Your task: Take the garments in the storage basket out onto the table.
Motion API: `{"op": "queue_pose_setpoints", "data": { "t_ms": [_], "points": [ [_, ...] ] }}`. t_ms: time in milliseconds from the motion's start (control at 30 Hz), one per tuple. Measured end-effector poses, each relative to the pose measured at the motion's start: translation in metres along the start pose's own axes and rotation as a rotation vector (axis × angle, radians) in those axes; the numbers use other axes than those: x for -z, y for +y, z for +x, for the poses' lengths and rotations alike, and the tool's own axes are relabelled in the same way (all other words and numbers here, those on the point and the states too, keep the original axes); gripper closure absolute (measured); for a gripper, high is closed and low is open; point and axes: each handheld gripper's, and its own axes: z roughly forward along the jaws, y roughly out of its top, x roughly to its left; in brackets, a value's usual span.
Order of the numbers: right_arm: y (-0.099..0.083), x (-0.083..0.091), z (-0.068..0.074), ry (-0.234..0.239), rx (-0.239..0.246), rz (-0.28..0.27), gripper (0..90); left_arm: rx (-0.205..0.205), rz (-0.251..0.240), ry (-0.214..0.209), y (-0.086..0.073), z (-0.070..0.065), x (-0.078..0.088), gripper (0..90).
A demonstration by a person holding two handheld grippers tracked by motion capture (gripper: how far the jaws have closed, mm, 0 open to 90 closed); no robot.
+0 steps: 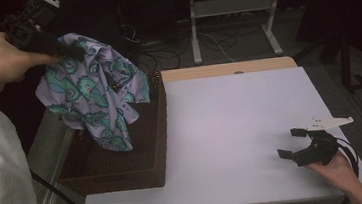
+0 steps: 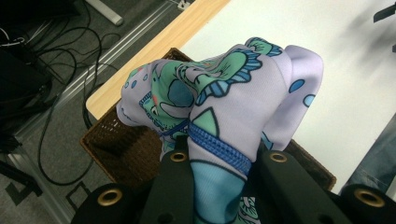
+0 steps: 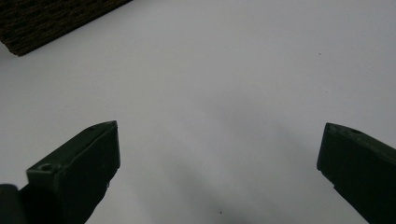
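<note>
A lilac cloth printed with teal dinosaurs (image 1: 95,92) hangs from my left gripper (image 1: 66,50), held up above the dark woven basket (image 1: 159,134) at the table's left. In the left gripper view the cloth (image 2: 224,93) bunches between the two black jaws, which are shut on its blue-stitched fold; the left gripper (image 2: 219,156) sits over the basket (image 2: 116,149). My right gripper (image 1: 291,144) rests low over the white table near the front right, jaws wide open with nothing between them. In the right gripper view the right gripper (image 3: 219,149) frames bare tabletop.
The white tabletop (image 1: 231,127) stretches from the basket to the right edge, with a wooden strip (image 1: 226,69) along its far side. Beyond the table lie floor cables (image 1: 154,49) and a white stand's legs (image 1: 231,22). The basket's corner (image 3: 42,21) is visible in the right gripper view.
</note>
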Motion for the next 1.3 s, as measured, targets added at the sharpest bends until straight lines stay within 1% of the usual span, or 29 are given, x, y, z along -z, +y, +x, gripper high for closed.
{"op": "queue_pose_setpoints", "data": {
  "t_ms": [67, 167, 200, 267, 300, 333, 467, 533, 700, 733, 767, 800, 867, 900, 1000, 1133, 1300],
  "points": [
    [0.000, 0.000, 0.000, 0.002, 0.002, 0.002, 0.0, -0.004, -0.006, -0.003, 0.003, -0.002, 0.001, 79.0],
    [0.000, 0.000, 0.001, 0.007, 0.004, 0.003, 0.0, -0.014, 0.000, -0.007, 0.006, -0.004, 0.004, 79.0],
    [0.000, 0.000, 0.001, 0.008, -0.004, 0.006, 0.0, -0.017, 0.000, -0.008, 0.008, -0.005, 0.004, 79.0],
    [0.000, 0.000, 0.000, 0.008, 0.005, 0.003, 0.0, -0.029, 0.004, -0.012, 0.011, -0.008, 0.006, 79.0],
    [0.000, 0.000, 0.001, 0.009, -0.003, 0.006, 0.0, -0.035, 0.005, -0.012, 0.013, -0.009, 0.007, 79.0],
    [0.000, 0.000, 0.000, 0.009, 0.003, 0.004, 0.0, -0.039, 0.004, -0.013, 0.015, -0.011, 0.007, 79.0],
    [0.000, 0.000, 0.001, 0.010, -0.003, 0.005, 0.0, -0.058, 0.008, -0.010, 0.024, -0.016, 0.009, 79.0],
    [0.000, 0.000, 0.001, 0.008, 0.004, 0.002, 0.0, -0.065, 0.008, -0.013, 0.029, -0.019, 0.010, 79.0],
    [0.000, 0.000, 0.001, 0.011, 0.004, 0.001, 0.0, -0.086, 0.004, -0.017, 0.042, -0.028, 0.013, 79.0],
    [0.000, 0.000, 0.001, 0.011, 0.004, 0.001, 0.0, -0.086, 0.004, -0.017, 0.042, -0.028, 0.013, 79.0],
    [0.000, 0.000, 0.001, 0.012, 0.005, 0.001, 0.0, -0.103, 0.011, -0.022, 0.051, -0.035, 0.012, 79.0],
    [0.000, 0.000, 0.001, 0.013, 0.004, 0.000, 0.0, -0.108, 0.009, -0.028, 0.053, -0.036, 0.012, 79.0],
    [0.000, 0.000, 0.000, 0.013, 0.005, 0.000, 0.0, -0.108, 0.008, -0.028, 0.055, -0.038, 0.011, 79.0],
    [0.000, 0.000, 0.001, 0.014, 0.004, 0.000, 0.0, -0.119, 0.015, -0.036, 0.060, -0.041, 0.010, 79.0],
    [0.000, 0.001, 0.001, 0.014, 0.006, -0.001, 0.0, -0.130, 0.019, -0.041, 0.064, -0.045, 0.009, 78.9],
    [0.000, 0.001, 0.001, 0.015, 0.005, -0.001, 0.0, -0.169, 0.033, -0.046, 0.074, -0.052, 0.007, 78.9],
    [0.000, 0.001, 0.001, 0.016, 0.007, -0.003, 0.0, -0.195, 0.037, -0.053, 0.087, -0.060, 0.007, 79.0]
  ]
}}
